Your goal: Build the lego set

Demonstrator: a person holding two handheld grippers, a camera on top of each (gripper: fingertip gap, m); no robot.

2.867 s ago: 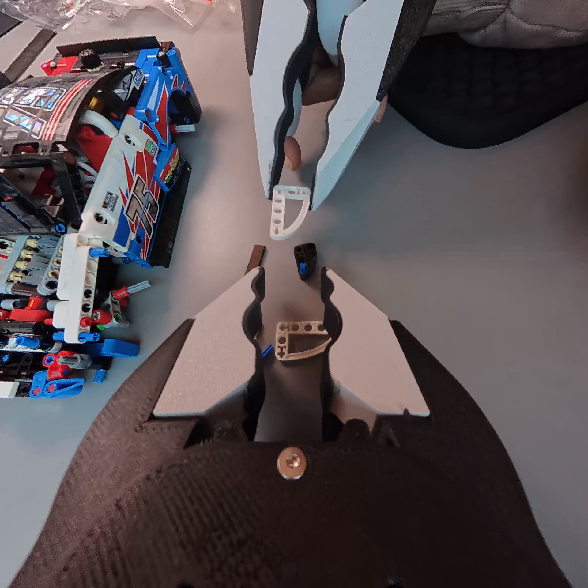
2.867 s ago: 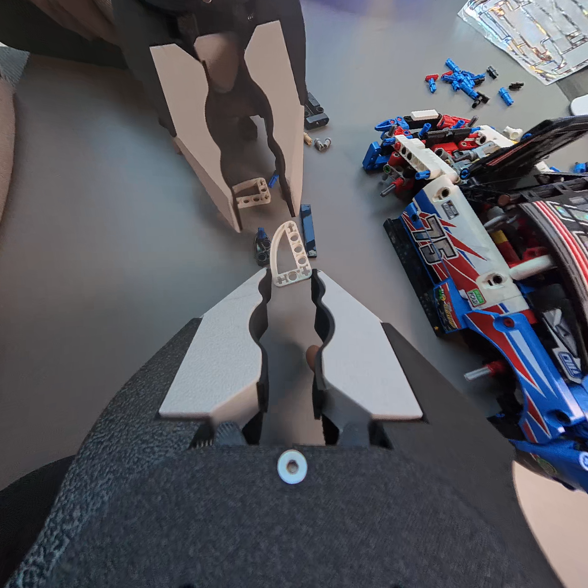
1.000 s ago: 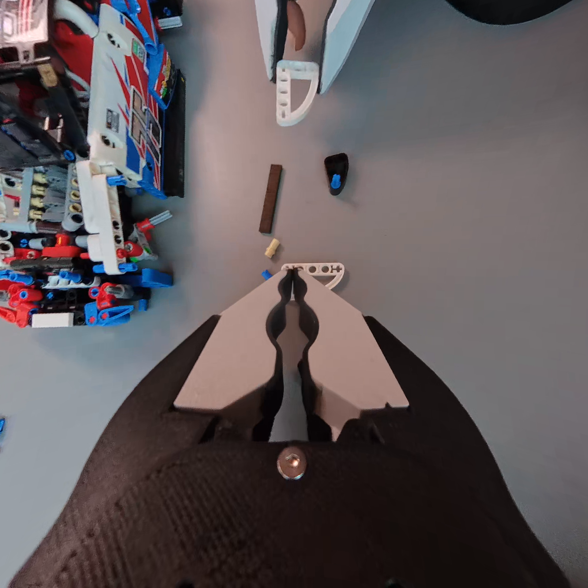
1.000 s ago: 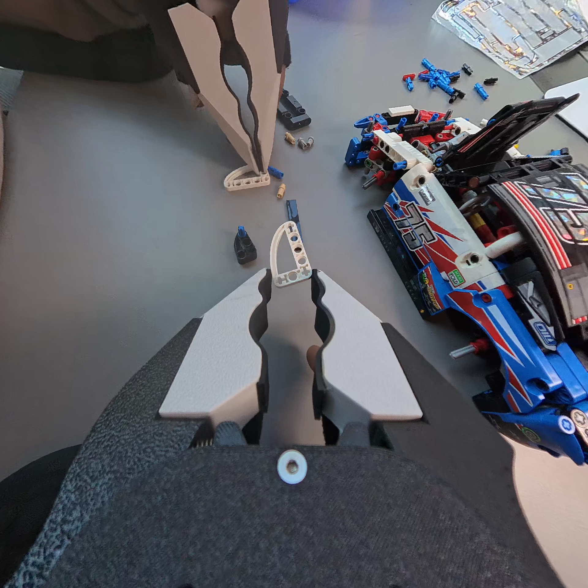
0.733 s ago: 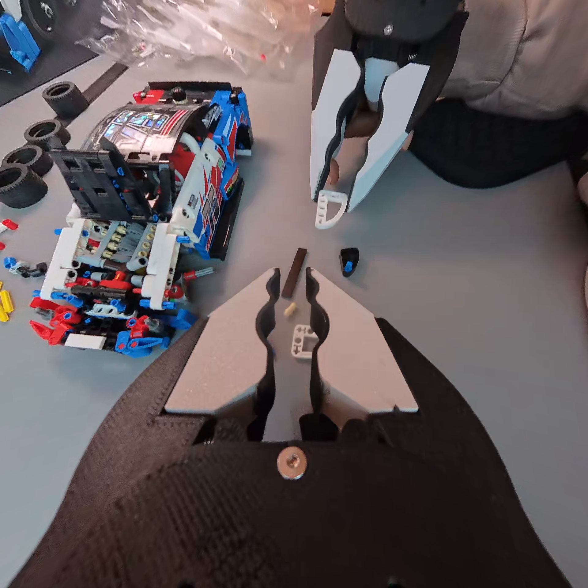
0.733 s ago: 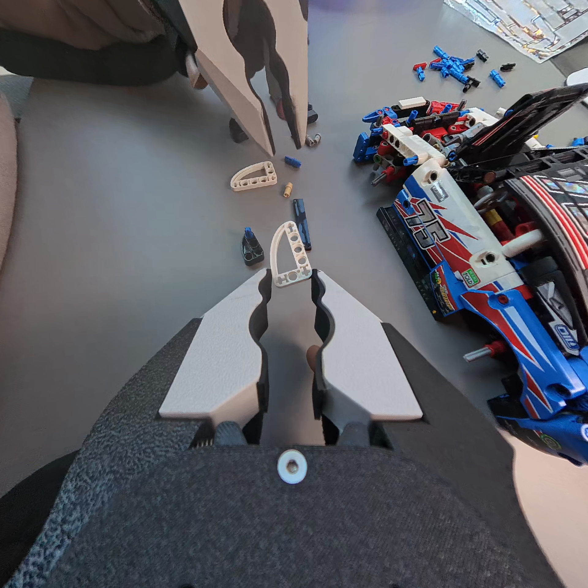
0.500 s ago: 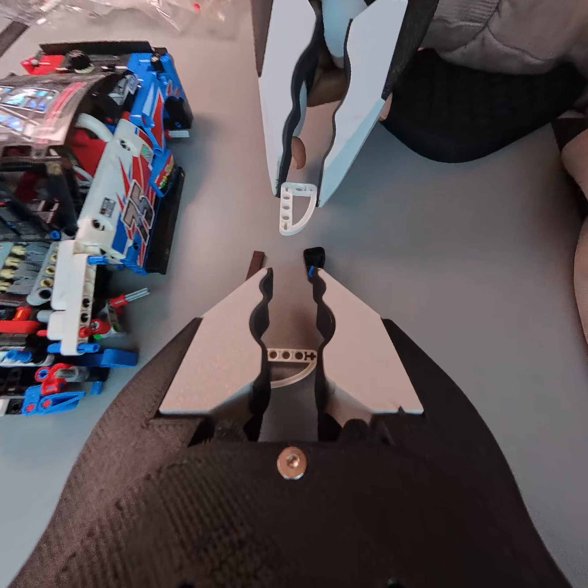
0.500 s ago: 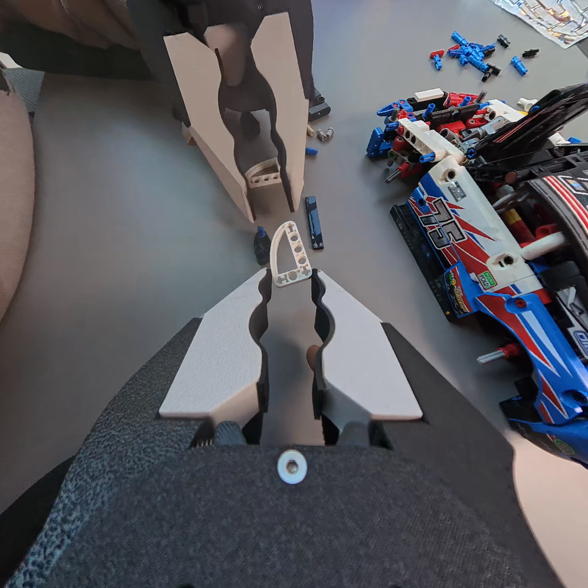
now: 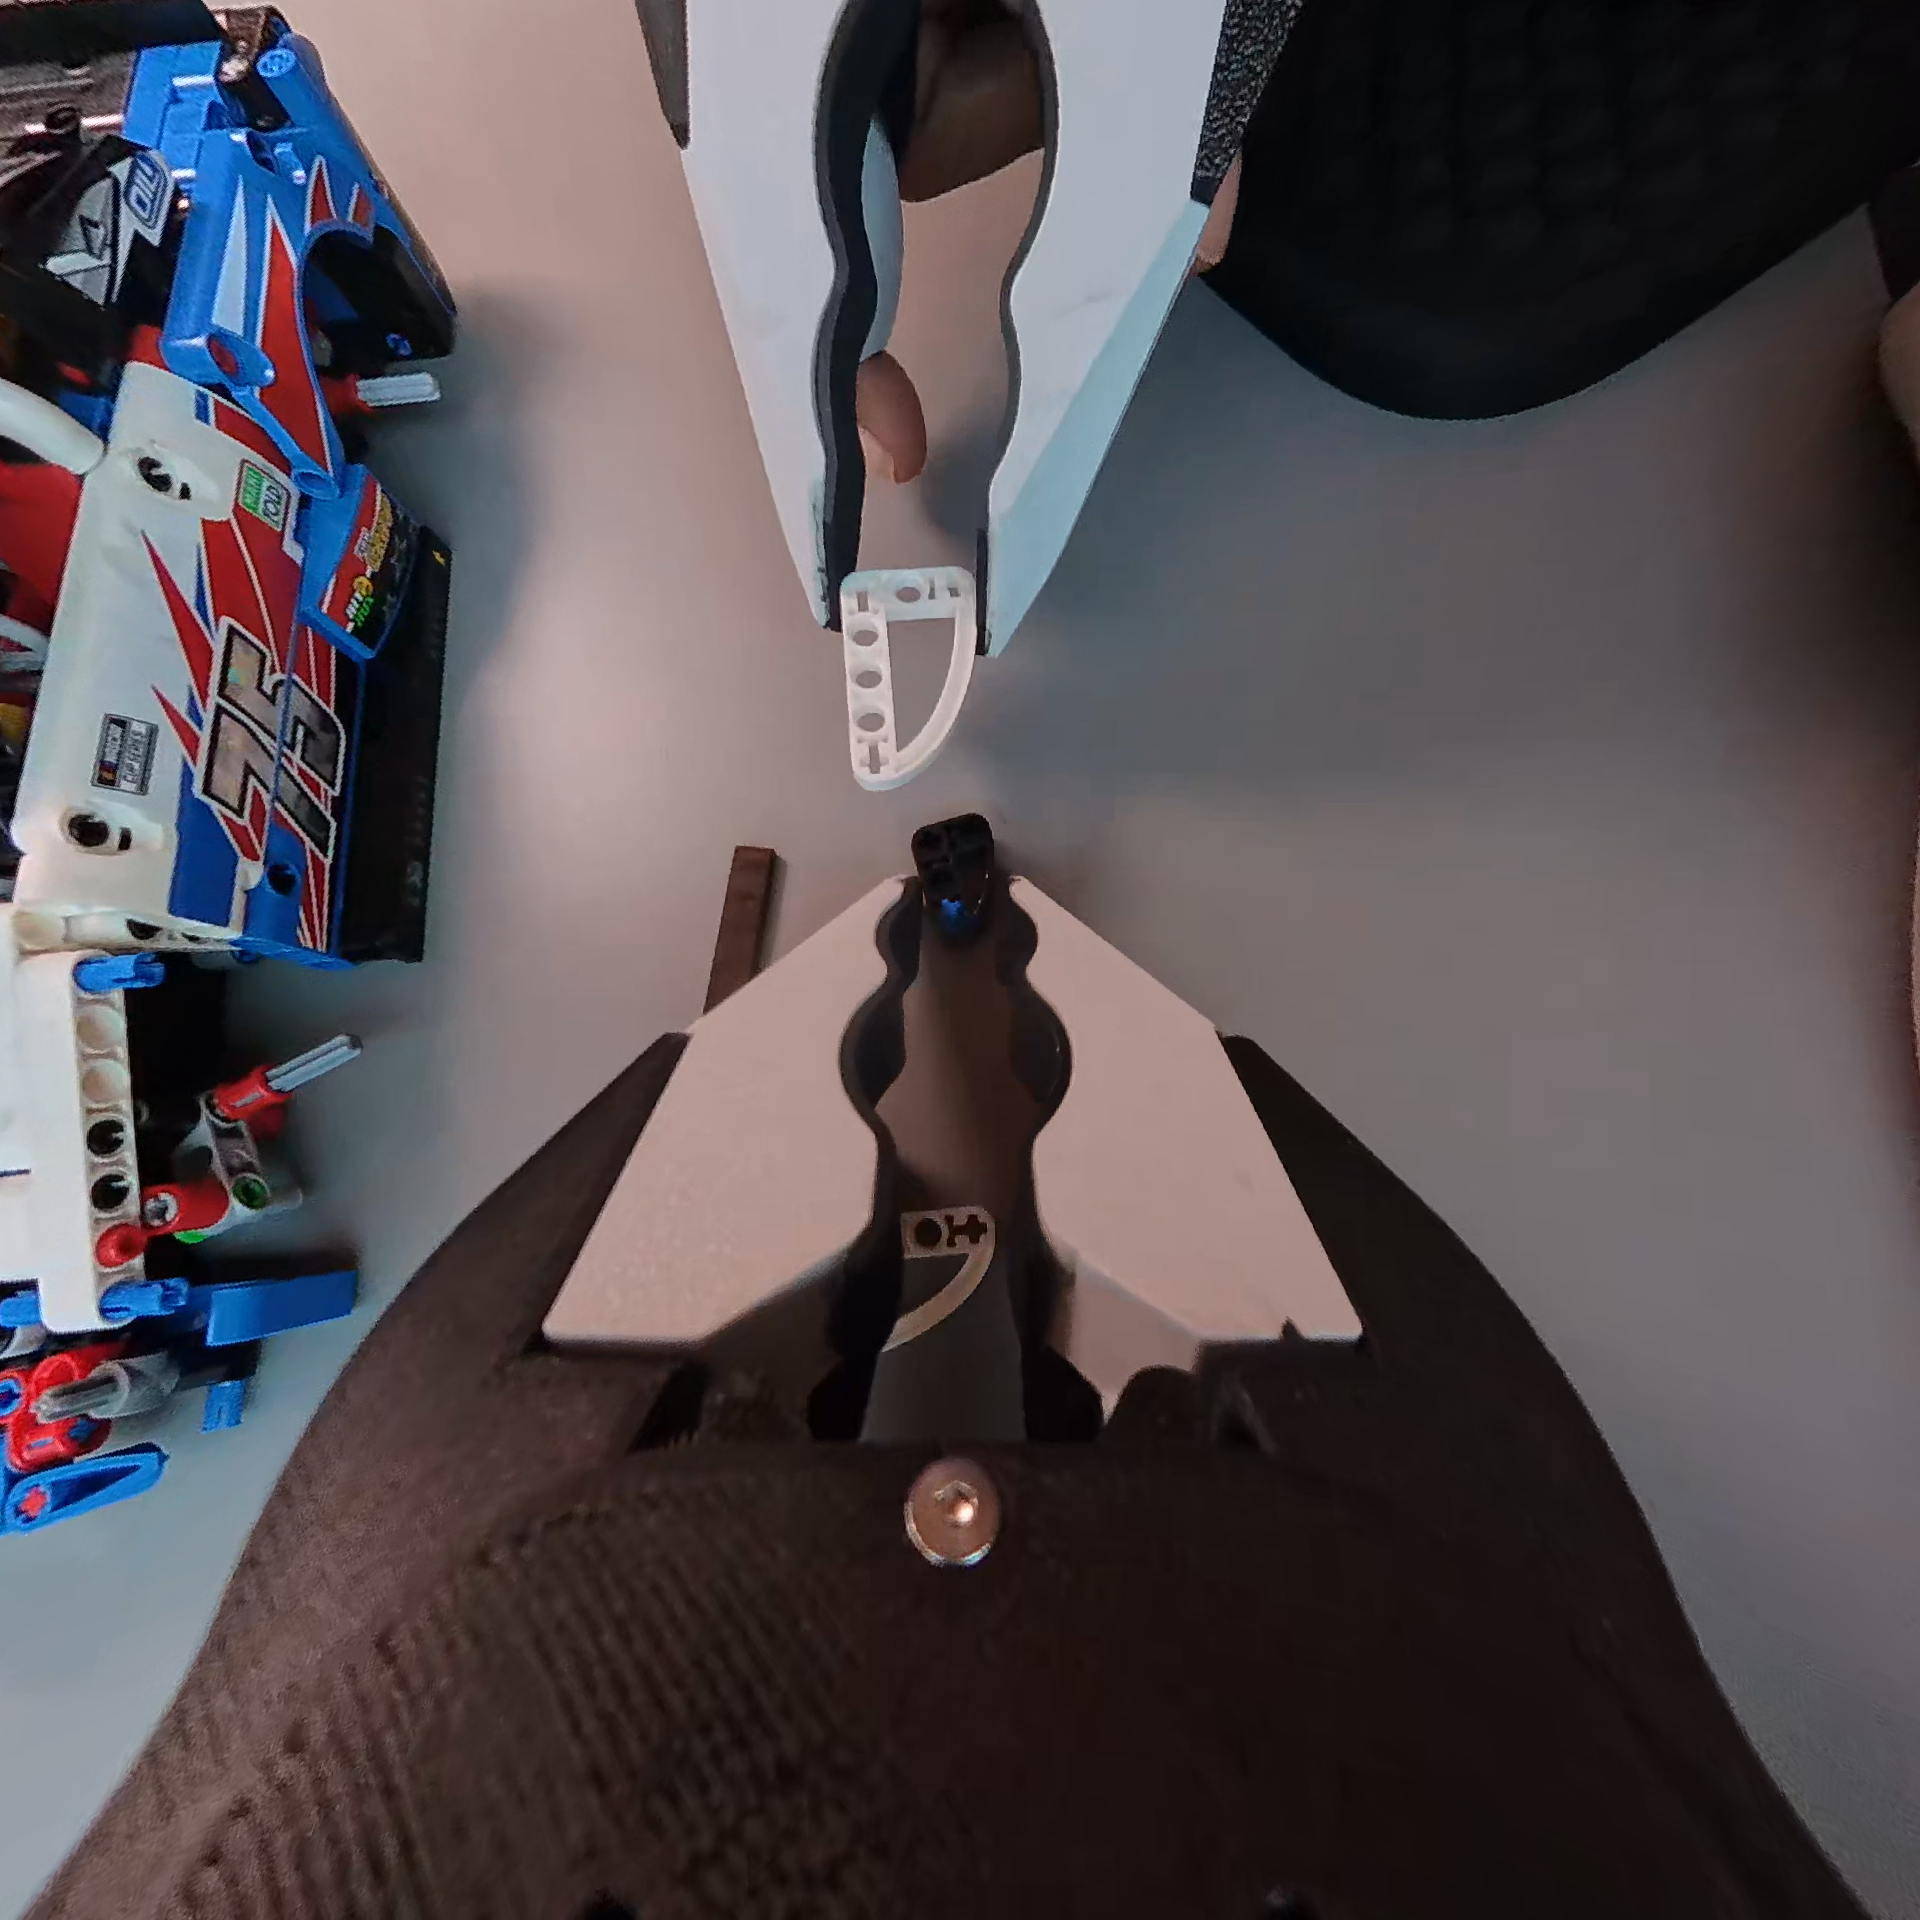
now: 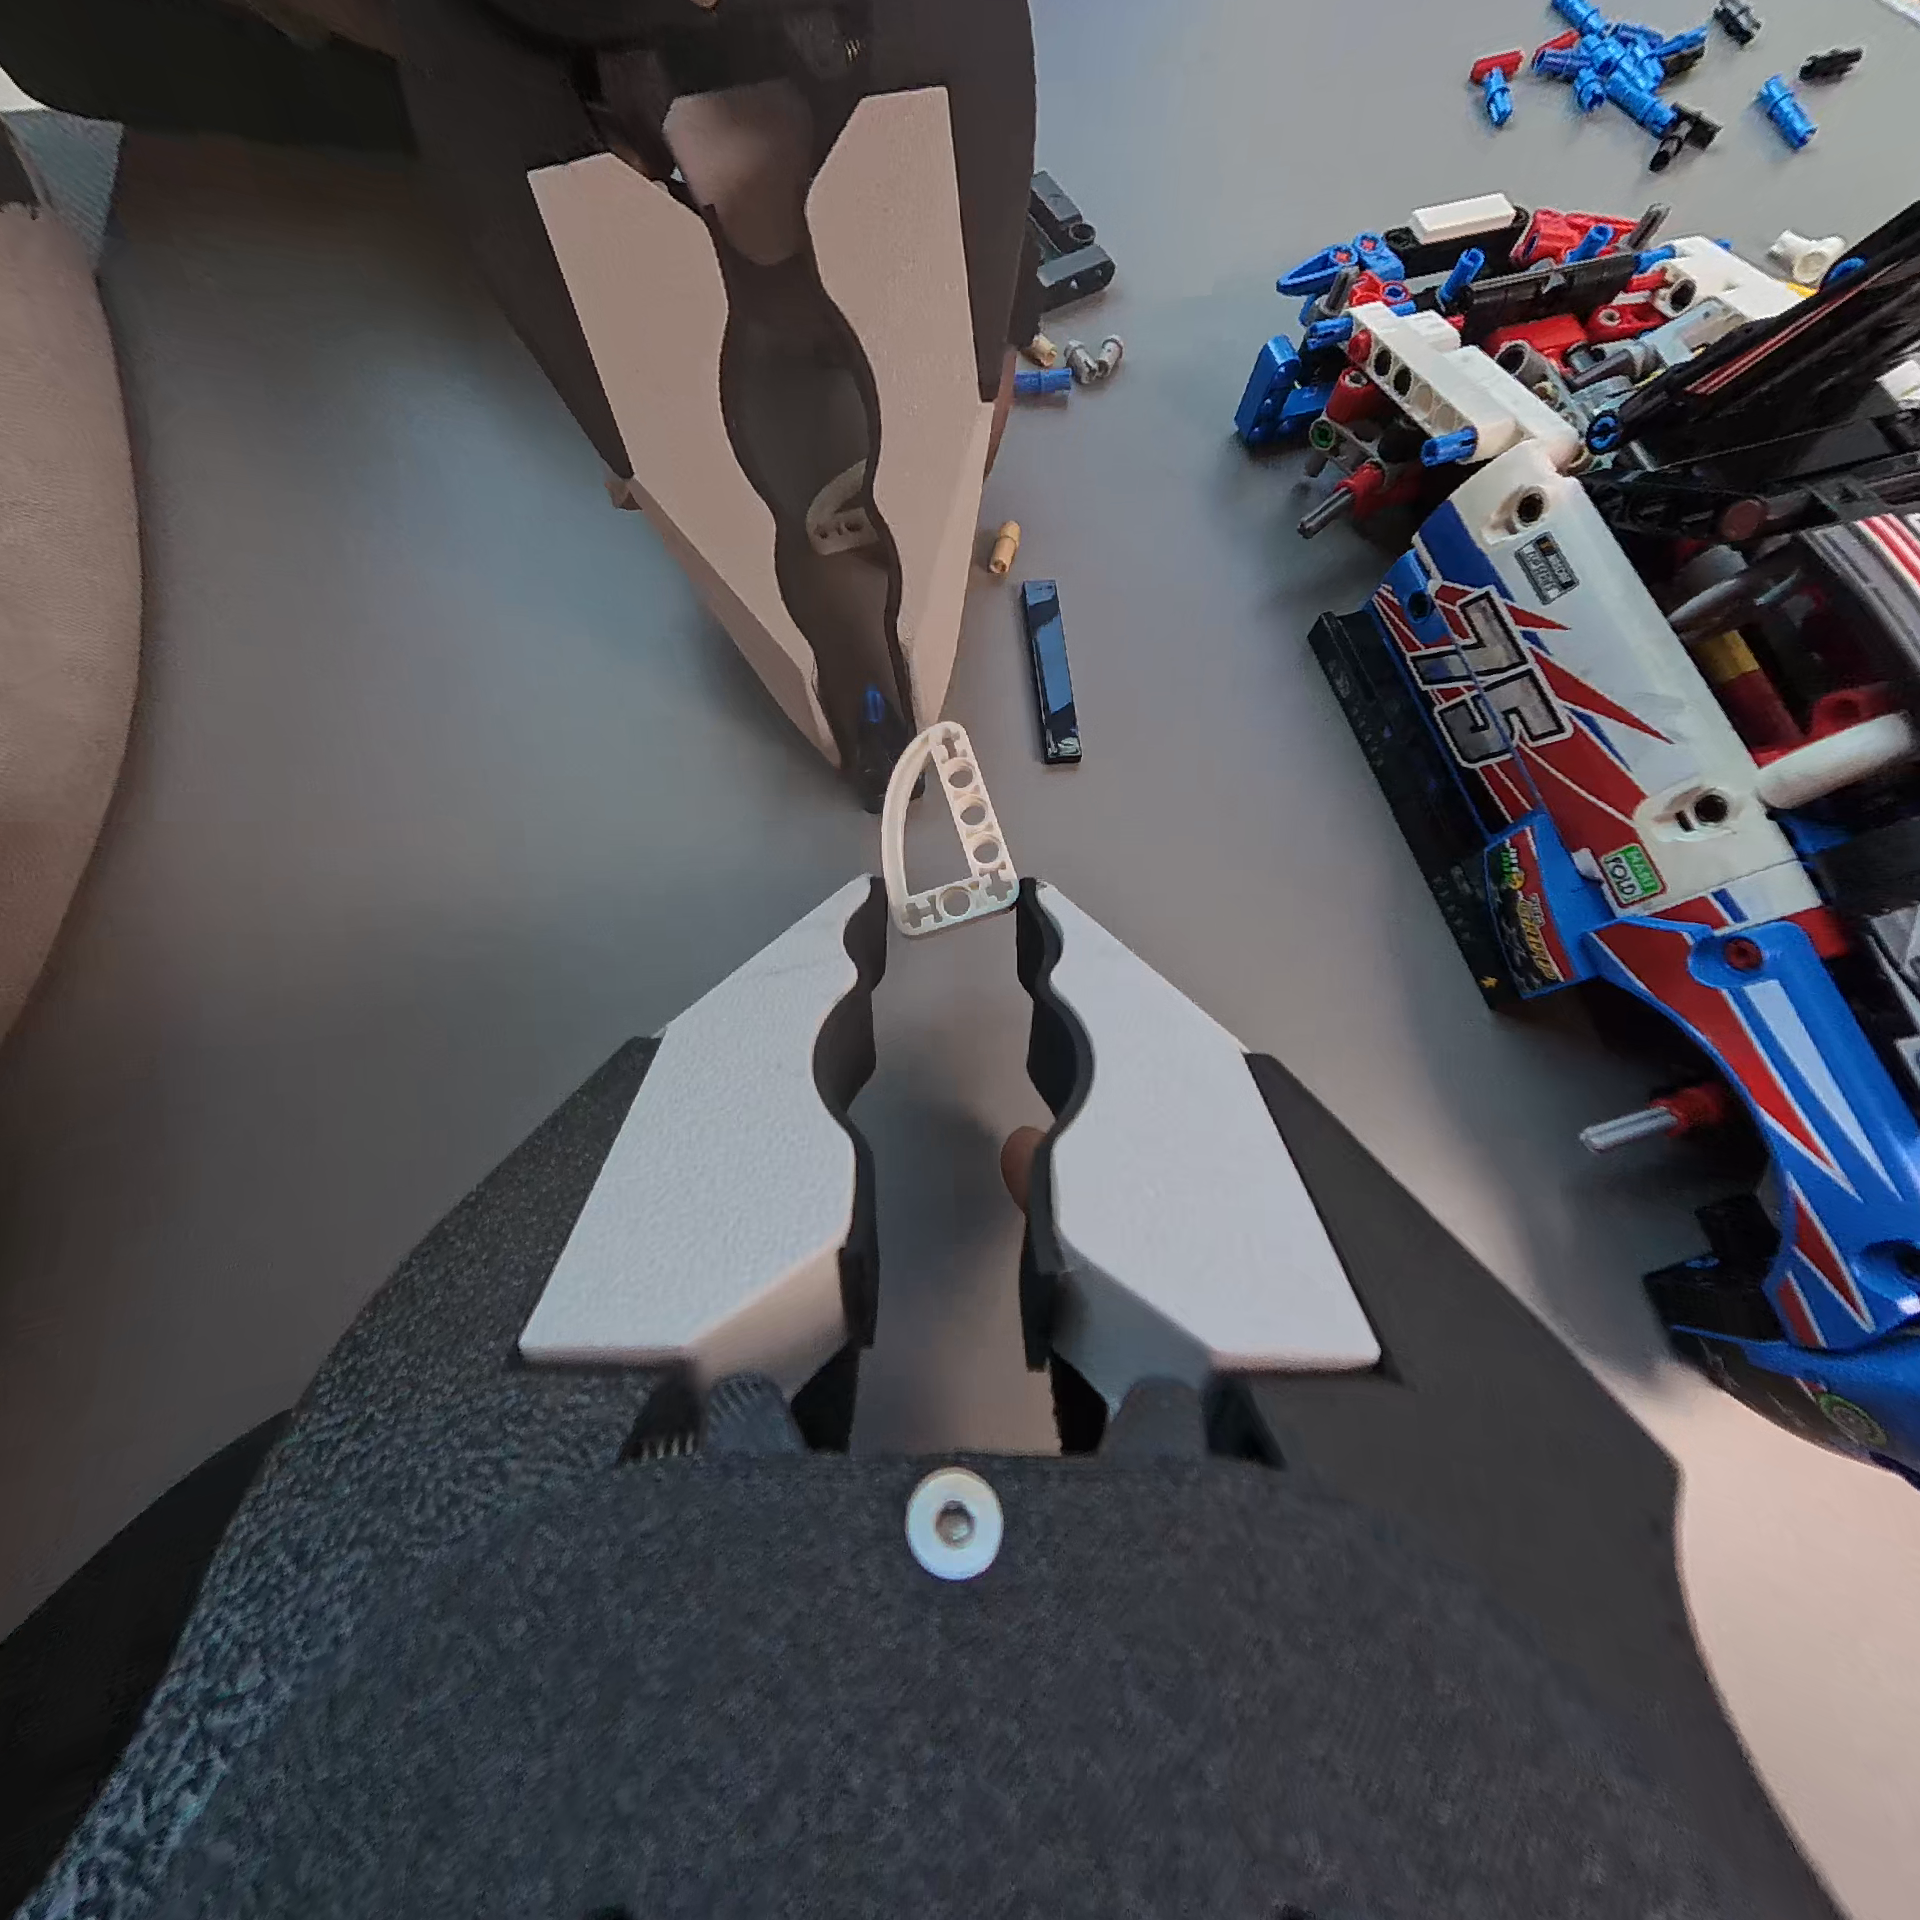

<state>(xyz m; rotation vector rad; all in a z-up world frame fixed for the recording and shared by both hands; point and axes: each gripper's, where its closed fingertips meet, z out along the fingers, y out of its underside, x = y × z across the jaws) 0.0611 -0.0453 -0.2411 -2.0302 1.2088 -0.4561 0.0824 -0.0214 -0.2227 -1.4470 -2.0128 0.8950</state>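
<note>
My left gripper (image 9: 951,885) is shut on a small black connector (image 9: 951,847) with a blue pin, low on the grey table. It also shows in the right wrist view (image 10: 873,748). A second white curved beam (image 9: 940,1262) lies on the table under the left gripper's fingers. My right gripper (image 10: 951,885) is shut on a white curved beam (image 10: 951,831) held by its wide end, its tip close to the black connector. The right gripper shows at the top of the left wrist view (image 9: 906,629). The half-built blue, white and red car (image 9: 208,623) stands beside them.
A dark flat strip (image 10: 1049,675) and a tan pin (image 10: 1003,545) lie between the grippers and the car (image 10: 1558,727). Loose blue pins (image 10: 1621,83) and black bricks (image 10: 1065,249) lie farther off. A person's dark sleeve (image 9: 1558,208) rests on the table edge. Across from one pair of fingers to the other is roughly 5 centimetres.
My left gripper moved forward past the lying white curved beam to the black connector and closed on it. The right gripper kept its white beam and stayed close.
</note>
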